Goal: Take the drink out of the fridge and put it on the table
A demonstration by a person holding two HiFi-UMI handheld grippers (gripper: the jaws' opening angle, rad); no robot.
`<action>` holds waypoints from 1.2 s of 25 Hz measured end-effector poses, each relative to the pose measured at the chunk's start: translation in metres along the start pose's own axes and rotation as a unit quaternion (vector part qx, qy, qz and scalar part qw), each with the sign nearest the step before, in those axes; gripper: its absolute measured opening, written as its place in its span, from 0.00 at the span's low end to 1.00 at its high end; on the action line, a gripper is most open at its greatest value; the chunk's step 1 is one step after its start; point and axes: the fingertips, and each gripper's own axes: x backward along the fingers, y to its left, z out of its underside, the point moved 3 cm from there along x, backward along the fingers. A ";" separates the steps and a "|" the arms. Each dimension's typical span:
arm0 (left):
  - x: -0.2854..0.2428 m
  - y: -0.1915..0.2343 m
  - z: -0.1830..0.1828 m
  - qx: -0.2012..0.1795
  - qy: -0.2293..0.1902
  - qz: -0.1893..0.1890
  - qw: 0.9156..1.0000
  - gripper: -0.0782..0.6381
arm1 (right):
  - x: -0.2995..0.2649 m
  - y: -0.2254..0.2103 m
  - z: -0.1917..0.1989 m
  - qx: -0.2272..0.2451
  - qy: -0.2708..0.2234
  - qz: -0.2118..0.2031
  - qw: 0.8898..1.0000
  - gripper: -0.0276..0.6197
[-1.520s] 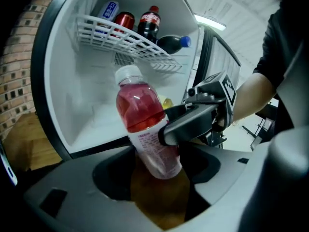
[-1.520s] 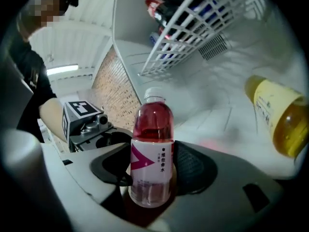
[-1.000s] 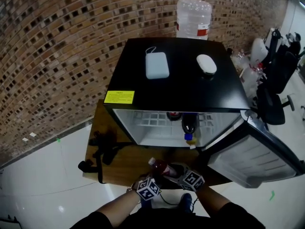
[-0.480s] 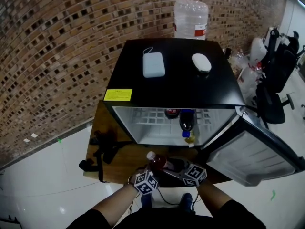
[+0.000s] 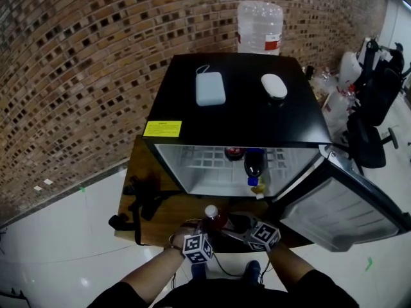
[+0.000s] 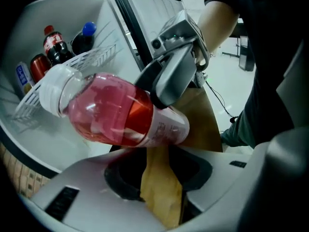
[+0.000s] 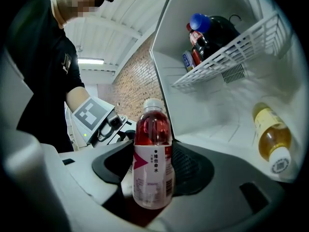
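A red drink bottle (image 7: 153,158) with a white cap and a white label stands between the jaws of my right gripper (image 7: 152,170), which is shut on its lower half. In the head view the bottle (image 5: 215,219) hangs over the wooden table (image 5: 164,220), just in front of the open fridge (image 5: 237,104). My left gripper (image 6: 159,170) is close beside it, open, with only the table top showing between its jaws. From there the bottle (image 6: 113,112) lies across the view with a right gripper finger (image 6: 176,76) on it.
The fridge door (image 5: 340,207) swings out at the right. Inside, cola bottles (image 7: 207,35) stand on a wire shelf and a yellow drink (image 7: 273,139) lies on the floor. A black cable tangle (image 5: 138,201) lies on the table's left. Chairs (image 5: 369,127) stand at the far right.
The red bottle and both grippers have shifted a little closer to the fridge front. The bottle stays in the right gripper.
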 end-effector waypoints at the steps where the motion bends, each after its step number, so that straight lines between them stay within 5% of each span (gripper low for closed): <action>1: 0.000 0.000 0.000 -0.010 0.005 -0.006 1.000 0.31 | 0.000 0.000 0.001 0.007 0.004 0.000 1.000 0.45; 8: -0.004 0.004 -0.009 -0.071 0.025 -0.024 0.997 0.30 | 0.008 -0.005 0.028 0.109 0.073 0.019 0.991 0.45; 13: -0.006 0.005 -0.015 -0.054 0.001 -0.012 0.998 0.30 | 0.017 -0.013 0.040 0.103 0.084 0.044 0.990 0.46; 16: -0.004 0.005 -0.011 0.016 -0.026 0.003 1.000 0.29 | 0.018 -0.013 0.039 0.092 0.081 0.042 0.992 0.46; 20: 0.003 0.006 -0.007 0.132 -0.079 0.023 0.988 0.30 | 0.019 -0.012 0.038 0.077 0.068 0.045 0.994 0.46; 26: 0.012 0.010 0.011 0.218 -0.090 0.021 0.972 0.32 | 0.037 -0.018 0.033 0.030 0.060 0.076 0.995 0.49; 28: 0.024 0.012 0.021 0.266 -0.103 0.016 0.958 0.32 | 0.057 -0.027 0.035 -0.014 0.046 0.104 0.993 0.49; 30: 0.042 0.015 0.031 0.339 -0.138 0.010 0.931 0.32 | 0.084 -0.032 0.039 -0.067 0.024 0.133 0.989 0.49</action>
